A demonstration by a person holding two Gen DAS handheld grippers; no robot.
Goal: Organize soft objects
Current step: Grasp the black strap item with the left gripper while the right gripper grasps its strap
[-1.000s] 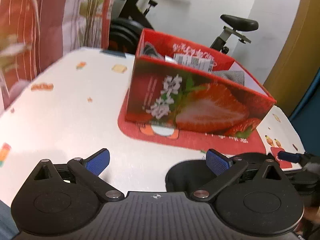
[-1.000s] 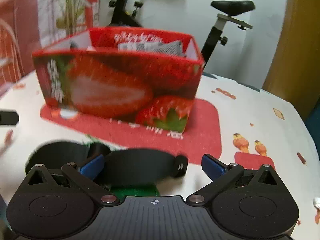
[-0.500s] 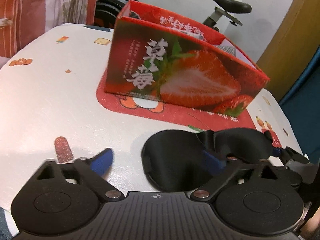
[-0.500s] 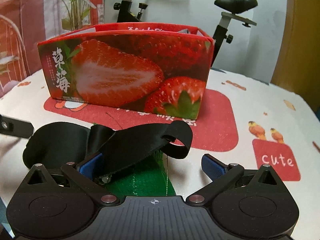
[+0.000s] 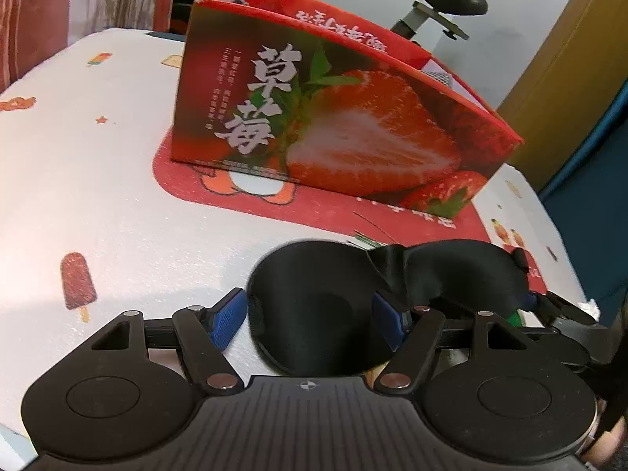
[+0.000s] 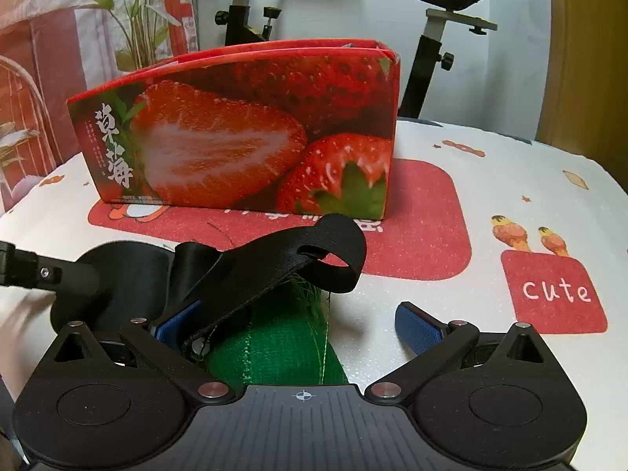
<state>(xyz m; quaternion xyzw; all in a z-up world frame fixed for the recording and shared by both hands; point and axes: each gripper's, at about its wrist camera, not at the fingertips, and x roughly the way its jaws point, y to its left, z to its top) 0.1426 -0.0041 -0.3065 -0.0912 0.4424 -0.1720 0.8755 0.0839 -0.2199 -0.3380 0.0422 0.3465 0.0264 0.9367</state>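
Note:
A black sleep mask [image 5: 333, 298] lies on the white table in front of the red strawberry box [image 5: 345, 117]. My left gripper [image 5: 310, 316] is open, its blue pads on either side of the mask's left eye cup. My right gripper [image 6: 302, 324] is open around the mask's other end [image 6: 243, 274], where the black strap [image 6: 337, 251] loops up. A green mesh cloth [image 6: 274, 353] lies under that end, between the right fingers. The box [image 6: 251, 137] stands just behind; grey fabric [image 5: 439, 76] shows over its rim.
The box stands on a red mat [image 6: 424, 227] on a white printed tablecloth [image 5: 78, 196]. An exercise bike [image 6: 443, 31] and a plant [image 6: 133, 15] stand behind the table. A brown door [image 5: 569, 59] is at the right.
Both grippers have dropped and closed in on the sleep mask; the box now looms higher. The left fingers now flank the mask's left cup, and have narrowed somewhat.

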